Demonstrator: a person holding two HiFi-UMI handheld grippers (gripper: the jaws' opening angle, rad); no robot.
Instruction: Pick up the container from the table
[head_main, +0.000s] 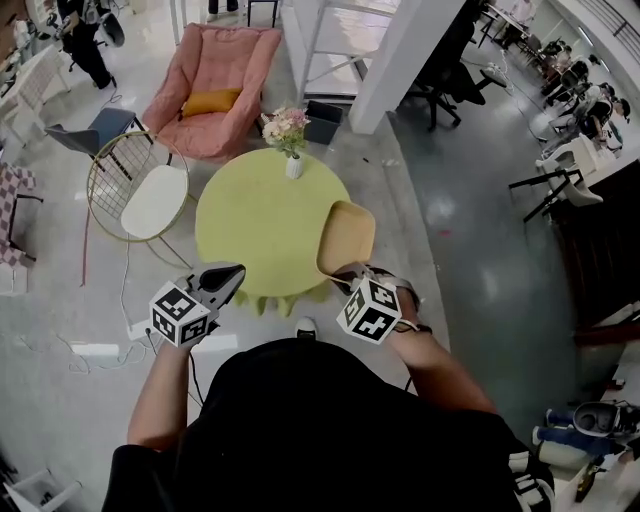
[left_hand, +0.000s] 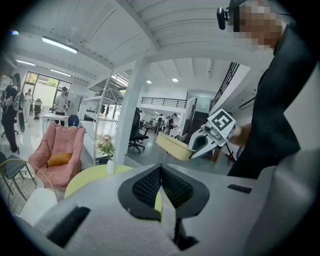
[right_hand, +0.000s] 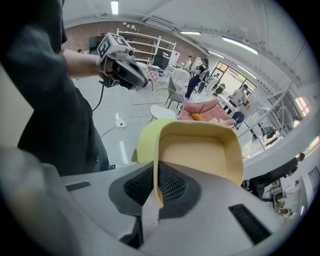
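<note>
The container (head_main: 345, 235) is a shallow pale-yellow tub. It hangs tilted, with its open side up, over the right near edge of the round yellow-green table (head_main: 255, 225). My right gripper (head_main: 350, 272) is shut on its near rim. In the right gripper view the rim sits pinched between the black pads (right_hand: 170, 185), and the container (right_hand: 200, 150) fills the space ahead. My left gripper (head_main: 235, 272) is at the table's left near edge, shut and holding nothing. The left gripper view shows its pads (left_hand: 145, 185) meeting, with the held container (left_hand: 172, 146) off to the right.
A white vase of flowers (head_main: 293, 165) stands at the table's far edge. A white wire chair (head_main: 150, 195) is close to the table's left side, with a pink armchair (head_main: 215, 90) beyond it. A white column (head_main: 400, 60) is at the back right. A power strip (head_main: 95, 350) and cables lie on the floor at the left.
</note>
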